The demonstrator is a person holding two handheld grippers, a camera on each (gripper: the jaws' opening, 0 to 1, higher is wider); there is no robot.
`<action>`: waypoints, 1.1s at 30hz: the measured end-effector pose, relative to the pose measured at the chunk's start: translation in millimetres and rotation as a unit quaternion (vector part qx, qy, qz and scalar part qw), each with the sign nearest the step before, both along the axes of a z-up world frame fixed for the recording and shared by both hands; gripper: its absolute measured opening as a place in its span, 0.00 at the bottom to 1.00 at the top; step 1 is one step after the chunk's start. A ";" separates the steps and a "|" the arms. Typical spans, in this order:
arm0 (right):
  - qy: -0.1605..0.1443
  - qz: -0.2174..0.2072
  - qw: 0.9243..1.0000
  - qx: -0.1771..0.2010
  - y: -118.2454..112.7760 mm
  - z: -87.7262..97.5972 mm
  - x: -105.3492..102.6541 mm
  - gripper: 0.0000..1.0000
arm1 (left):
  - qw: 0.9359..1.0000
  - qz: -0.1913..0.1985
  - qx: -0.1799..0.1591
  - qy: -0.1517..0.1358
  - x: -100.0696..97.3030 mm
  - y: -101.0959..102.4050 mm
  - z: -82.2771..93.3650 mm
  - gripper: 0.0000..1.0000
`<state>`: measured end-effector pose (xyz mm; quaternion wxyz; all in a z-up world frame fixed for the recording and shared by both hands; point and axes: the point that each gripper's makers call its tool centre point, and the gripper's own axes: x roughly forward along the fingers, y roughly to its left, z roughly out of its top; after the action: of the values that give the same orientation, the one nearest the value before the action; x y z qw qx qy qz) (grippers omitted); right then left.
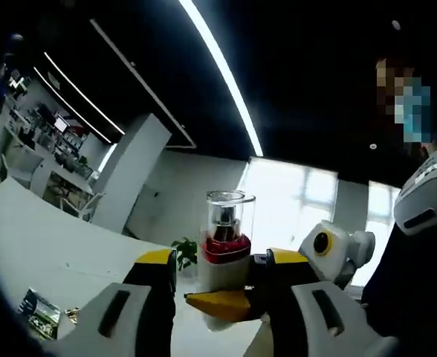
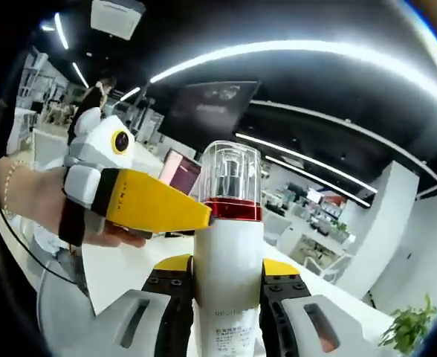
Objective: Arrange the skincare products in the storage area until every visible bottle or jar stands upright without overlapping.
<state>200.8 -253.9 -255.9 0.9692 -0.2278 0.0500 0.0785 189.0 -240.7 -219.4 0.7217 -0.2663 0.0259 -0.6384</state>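
Right tongs (image 2: 226, 286) clamp upright bottle (image 2: 229, 245), cap up.

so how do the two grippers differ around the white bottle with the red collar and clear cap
The right gripper has its jaws shut on the lower body of the white bottle with the red collar and clear cap. The left gripper has its jaws spread wider than the bottle, not clamping it. The right gripper sits low on the bottle, while the left gripper's yellow jaw reaches in at collar height. Both are white with yellow-tipped jaws.
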 end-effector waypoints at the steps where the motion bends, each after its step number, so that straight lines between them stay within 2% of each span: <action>1: -0.001 0.000 1.000 -0.002 0.6 -1.4 0.8 0.24 | 1.000 0.013 0.010 0.001 0.3 -2.2 -3.3 0.43; 3: 0.001 0.001 1.000 -0.005 -1.3 -3.4 -0.7 0.24 | 0.998 0.036 0.041 -0.012 0.4 -6.2 -12.5 0.41; 6: 0.005 0.009 1.000 -0.008 5.1 -7.1 -1.4 0.24 | 0.996 0.044 0.078 -0.018 -0.3 -8.5 -25.5 0.40; 8: 0.010 0.016 1.000 0.000 5.4 -10.2 -2.9 0.24 | 0.997 0.037 0.069 -0.020 -2.7 -8.2 -23.2 0.40; 10: 0.020 0.032 0.999 0.037 8.8 -13.6 -3.9 0.24 | 0.997 0.034 0.061 -0.016 -2.8 -3.4 -21.7 0.40; 12: 0.040 0.077 0.991 0.105 13.1 -18.1 -6.1 0.24 | 0.999 0.025 0.046 -0.016 -2.7 2.4 -16.5 0.40; 13: 0.034 0.092 0.985 0.145 12.6 -15.9 -6.9 0.24 | 0.999 0.015 0.041 -0.017 -4.0 4.5 -14.8 0.40; 14: 0.040 0.132 0.971 0.196 16.3 -15.7 -10.1 0.24 | 0.999 -0.010 0.036 -0.018 -9.6 7.1 -12.5 0.40; 15: 0.062 0.184 0.955 0.226 22.8 -18.3 -18.0 0.24 | 0.999 -0.024 0.036 -0.024 -13.0 9.8 -10.4 0.40; 16: 0.048 0.198 0.950 0.235 22.9 -16.6 -17.4 0.24 | 0.998 -0.034 0.039 -0.033 -16.4 11.2 -9.5 0.41; 17: 0.078 0.238 0.935 0.251 28.5 -22.8 -25.0 0.24 | 0.997 -0.040 0.041 -0.049 -18.7 13.5 -6.4 0.42; 18: 0.088 0.252 0.929 0.255 30.4 -26.3 -27.7 0.24 | 0.996 -0.046 0.046 -0.063 -20.9 14.5 -5.4 0.43; 19: 0.088 0.281 0.920 0.259 33.7 -27.3 -32.2 0.24 | 0.994 -0.060 0.051 -0.077 -25.8 14.7 -3.7 0.44; 20: 0.100 0.302 0.909 0.269 38.8 -28.3 -36.6 0.24 | 0.992 -0.072 0.056 -0.084 -29.2 14.7 -3.8 0.46; 21: 0.104 0.313 0.901 0.282 40.7 -28.4 -38.4 0.24 | 0.991 -0.083 0.062 -0.088 -32.5 14.1 -3.8 0.47; 22: 0.108 0.338 0.880 0.314 44.2 -26.9 -40.7 0.24 | 0.989 -0.092 0.066 -0.096 -35.0 13.8 -4.1 0.48; 24: 0.114 0.364 0.847 0.371 47.6 -22.1 -43.2 0.24 | 0.984 -0.121 0.075 -0.105 -42.1 13.5 -6.6 0.49; 25: 0.124 0.382 0.824 0.399 49.4 -19.5 -46.2 0.24 | 0.983 -0.132 0.075 -0.104 -44.5 13.5 -7.0 0.50; 27: 0.141 0.426 0.773 0.449 54.4 -14.3 -53.1 0.24 | 0.981 -0.152 0.068 -0.095 -48.8 14.5 -6.2 0.52; 28: 0.151 0.439 0.756 0.461 57.0 -13.8 -55.9 0.24 | 0.981 -0.161 0.064 -0.091 -50.8 14.9 -6.3 0.52; 29: 0.167 0.460 0.730 0.477 61.6 -13.1 -61.3 0.24 | 0.978 -0.184 0.053 -0.080 -56.3 15.2 -4.5 0.51; 30: 0.176 0.473 0.714 0.484 65.8 -12.8 -65.4 0.24 | 0.976 -0.201 0.042 -0.066 -59.2 15.2 -2.5 0.51; 31: 0.179 0.485 0.697 0.497 69.7 -11.4 -67.8 0.24 | 0.976 -0.207 0.036 -0.064 -59.7 14.6 -0.9 0.51; 33: 0.186 0.513 0.657 0.519 76.3 -5.9 -75.7 0.24 | 0.971 -0.230 0.024 -0.054 -61.7 13.7 1.4 0.51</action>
<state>125.1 -177.6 -261.8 0.7058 0.3425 0.0555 0.6176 127.3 -227.0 -218.0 0.5618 -0.2010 0.0629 -0.8000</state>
